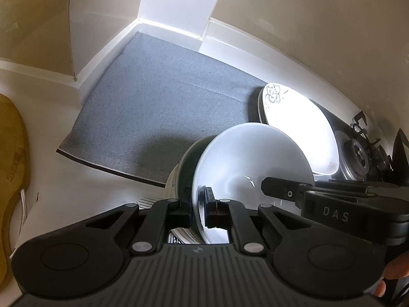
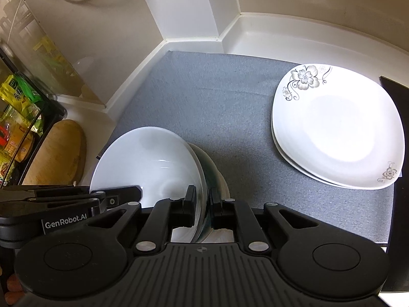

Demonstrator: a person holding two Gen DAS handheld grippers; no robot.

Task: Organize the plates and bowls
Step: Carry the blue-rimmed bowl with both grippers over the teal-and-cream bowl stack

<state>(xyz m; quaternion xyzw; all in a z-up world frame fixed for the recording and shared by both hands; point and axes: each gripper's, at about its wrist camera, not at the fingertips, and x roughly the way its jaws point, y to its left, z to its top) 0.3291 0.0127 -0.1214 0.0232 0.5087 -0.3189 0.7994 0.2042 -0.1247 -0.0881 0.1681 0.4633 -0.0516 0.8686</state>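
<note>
From the left wrist, the left hand-held gripper (image 1: 199, 206) pinches the near rim of a white bowl (image 1: 251, 163), tilted above a grey mat (image 1: 158, 107) on the counter (image 1: 51, 168). Two stacked flowered plates (image 1: 301, 117) lie far right, beside a stove burner (image 1: 356, 153).

From the right wrist, the right hand-held gripper (image 2: 202, 206) clamps the bowl's (image 2: 148, 158) right rim; the left hand-held gripper (image 2: 138, 193) grips its left side. The plates (image 2: 337, 128) rest on the mat (image 2: 217, 97), well apart. A wooden board (image 2: 58, 151) lies left.
</note>
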